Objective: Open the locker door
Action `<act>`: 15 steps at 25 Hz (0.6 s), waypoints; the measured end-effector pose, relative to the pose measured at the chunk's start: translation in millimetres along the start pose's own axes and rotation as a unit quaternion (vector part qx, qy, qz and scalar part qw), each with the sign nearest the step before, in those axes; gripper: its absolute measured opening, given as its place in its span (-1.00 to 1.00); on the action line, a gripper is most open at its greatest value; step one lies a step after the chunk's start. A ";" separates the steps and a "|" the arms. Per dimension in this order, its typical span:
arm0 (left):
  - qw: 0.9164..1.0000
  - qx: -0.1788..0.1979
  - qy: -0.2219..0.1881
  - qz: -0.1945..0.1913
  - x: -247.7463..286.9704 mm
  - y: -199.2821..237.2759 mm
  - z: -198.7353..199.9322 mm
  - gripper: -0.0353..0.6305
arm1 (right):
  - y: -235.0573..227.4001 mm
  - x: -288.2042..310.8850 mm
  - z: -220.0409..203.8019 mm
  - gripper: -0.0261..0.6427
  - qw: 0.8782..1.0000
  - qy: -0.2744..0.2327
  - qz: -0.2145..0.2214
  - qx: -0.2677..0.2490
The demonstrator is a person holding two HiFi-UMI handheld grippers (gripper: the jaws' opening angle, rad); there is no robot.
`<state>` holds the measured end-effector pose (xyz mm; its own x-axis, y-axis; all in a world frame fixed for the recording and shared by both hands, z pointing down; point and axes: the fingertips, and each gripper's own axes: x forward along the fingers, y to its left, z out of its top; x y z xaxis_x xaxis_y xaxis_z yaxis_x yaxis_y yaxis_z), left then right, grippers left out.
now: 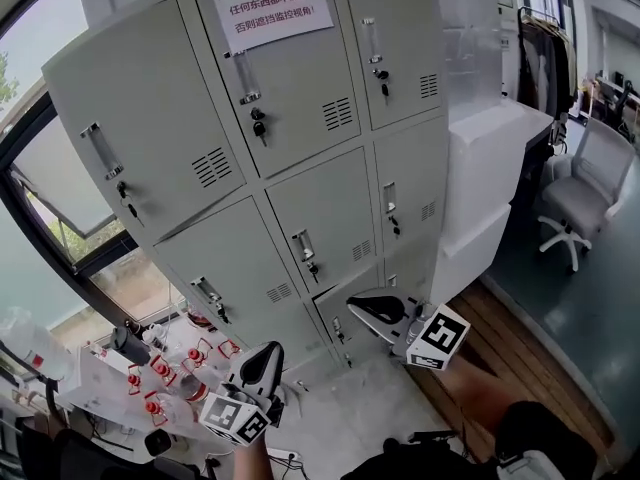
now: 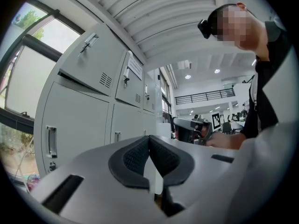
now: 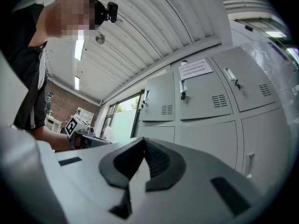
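Observation:
A bank of grey metal lockers [image 1: 300,128] fills the head view, each door with a chrome handle [image 1: 302,243] and a key in its lock [image 1: 313,267]. A white paper notice [image 1: 270,6] is stuck on the top middle door. My left gripper [image 1: 268,352] is low at the left and shut, holding nothing, short of the bottom row. My right gripper [image 1: 353,304] is also shut and empty, its tips close to a bottom-row door [image 1: 345,323]; I cannot tell whether they touch. The left gripper view shows the left gripper [image 2: 149,138] with its pads together, and the right gripper view shows the right gripper [image 3: 144,140] the same.
A white cabinet [image 1: 490,188] stands against the lockers' right side. A grey office chair [image 1: 575,203] is further right on the dark floor. A window [image 1: 60,198] is at the left. Red-capped clutter [image 1: 160,378] sits low at the left. Wooden floor boards [image 1: 500,348] run beside the person's legs.

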<state>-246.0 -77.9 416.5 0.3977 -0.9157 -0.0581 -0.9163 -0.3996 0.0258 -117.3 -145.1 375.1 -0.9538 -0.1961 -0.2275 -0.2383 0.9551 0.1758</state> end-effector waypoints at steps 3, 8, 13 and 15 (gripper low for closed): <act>1.000 0.017 -0.001 0.000 15.4 11.4 20.3 -0.85 | -30.1 10.0 17.7 -0.89 1.000 -0.006 0.000 -0.013; 0.999 0.033 0.001 -0.005 37.7 33.2 46.4 -0.85 | -62.6 36.4 53.8 -0.89 0.999 -0.018 0.004 -0.047; 0.999 0.045 0.002 -0.012 59.5 63.6 76.6 -0.85 | -82.4 72.8 91.8 -0.89 0.997 -0.028 0.012 -0.066; 0.999 0.052 -0.004 -0.016 65.7 74.1 92.9 -0.85 | -89.3 88.4 107.6 -0.89 0.997 -0.031 0.011 -0.076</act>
<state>-292.1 -163.7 321.8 0.4274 -0.9018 -0.0644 -0.9029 -0.4223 -0.0801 -160.6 -223.8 236.3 -0.9471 -0.1578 -0.2795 -0.2475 0.9136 0.3227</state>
